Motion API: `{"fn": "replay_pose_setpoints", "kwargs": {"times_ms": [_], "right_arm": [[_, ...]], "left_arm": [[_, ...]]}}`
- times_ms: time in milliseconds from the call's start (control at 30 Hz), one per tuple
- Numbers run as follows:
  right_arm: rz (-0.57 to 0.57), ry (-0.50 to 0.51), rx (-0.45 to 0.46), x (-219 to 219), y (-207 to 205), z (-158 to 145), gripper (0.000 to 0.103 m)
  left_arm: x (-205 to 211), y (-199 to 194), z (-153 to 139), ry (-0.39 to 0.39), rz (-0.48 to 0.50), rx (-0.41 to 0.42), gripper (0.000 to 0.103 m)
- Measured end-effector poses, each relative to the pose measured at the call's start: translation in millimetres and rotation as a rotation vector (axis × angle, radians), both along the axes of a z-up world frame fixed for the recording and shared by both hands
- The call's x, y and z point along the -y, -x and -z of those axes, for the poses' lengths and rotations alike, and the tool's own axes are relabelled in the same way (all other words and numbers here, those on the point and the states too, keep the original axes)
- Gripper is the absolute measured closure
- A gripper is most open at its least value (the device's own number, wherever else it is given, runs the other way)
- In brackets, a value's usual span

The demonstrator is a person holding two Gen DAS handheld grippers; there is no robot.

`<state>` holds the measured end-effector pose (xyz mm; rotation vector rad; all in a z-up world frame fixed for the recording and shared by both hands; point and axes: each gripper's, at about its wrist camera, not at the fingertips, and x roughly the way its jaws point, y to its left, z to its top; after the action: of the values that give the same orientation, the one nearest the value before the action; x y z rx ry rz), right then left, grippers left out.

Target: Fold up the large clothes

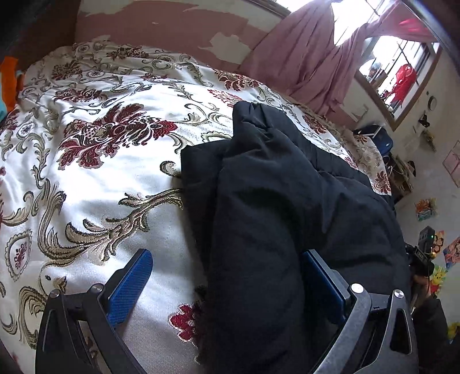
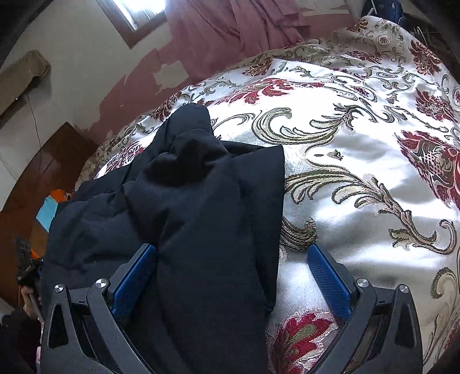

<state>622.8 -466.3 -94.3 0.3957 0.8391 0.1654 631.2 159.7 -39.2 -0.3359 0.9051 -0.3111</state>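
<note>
No text, label, brand or number can be read in either view. The small posters [image 1: 425,210] on the far right wall in the left wrist view show only bright cartoon pictures, too blurred to make out any lettering on them.

A lived-in bedroom in a home: a bed spread with a cream bedcover [image 1: 120,178] woven with dark red flowers and gold scrolls fills most of both views. In the left wrist view, pink curtains [image 1: 310,57] hang at a barred window [image 1: 402,77] at about one o'clock, the wall [image 1: 172,26] at twelve o'clock shows peeling pink paint, and bright cartoon stickers [image 1: 425,210] dot the wall at four o'clock.
</note>
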Motion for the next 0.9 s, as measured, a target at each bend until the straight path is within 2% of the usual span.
{"fn": "replay_pose_setpoints", "kwargs": {"times_ms": [167, 333, 467, 633, 667, 700, 733, 767, 800, 900], "right_arm": [[-0.014, -0.035, 0.023, 2.8, 3.1, 4.3, 0.001], [-0.093, -0.074, 0.039, -1.9, 1.2, 4.4, 0.001], [-0.151, -0.052, 0.046, -12.3, 3.8, 3.3, 0.001], [-0.143, -0.058, 0.035, -10.8, 3.7, 3.3, 0.001], [-0.139, -0.047, 0.037, -11.8, 4.6, 2.3, 0.004], [-0.132, -0.033, 0.041, -13.1, 5.0, 1.5, 0.008], [-0.129, -0.023, 0.05, -14.2, 7.2, -0.3, 0.021], [-0.126, -0.012, 0.066, -15.5, 10.8, -3.6, 0.029], [-0.122, -0.002, 0.073, -16.3, 13.4, -6.1, 0.032], [-0.129, 0.019, 0.086, -20.5, 20.5, -12.0, 0.046]], "left_arm": [[-1.3, 1.1, 2.3, 0.027, 0.03, 0.005, 0.0], [0.4, -1.0, 1.5, 0.043, 0.077, 0.01, 0.0], [2.4, -2.9, 2.7, 0.052, 0.107, -0.001, 0.0], [3.6, -3.6, 2.6, 0.047, 0.103, -0.014, 0.0], [5.1, -2.9, 1.5, 0.038, 0.099, -0.014, 0.001], [6.1, -2.4, 0.3, 0.034, 0.099, -0.014, 0.006], [7.2, -1.2, -1.2, 0.034, 0.102, -0.013, 0.01], [8.5, 0.5, -3.2, 0.041, 0.107, -0.012, 0.022], [9.9, 2.0, -5.2, 0.057, 0.115, -0.017, 0.034], [15.0, 4.7, -9.6, 0.06, 0.093, -0.034, 0.046]]}}
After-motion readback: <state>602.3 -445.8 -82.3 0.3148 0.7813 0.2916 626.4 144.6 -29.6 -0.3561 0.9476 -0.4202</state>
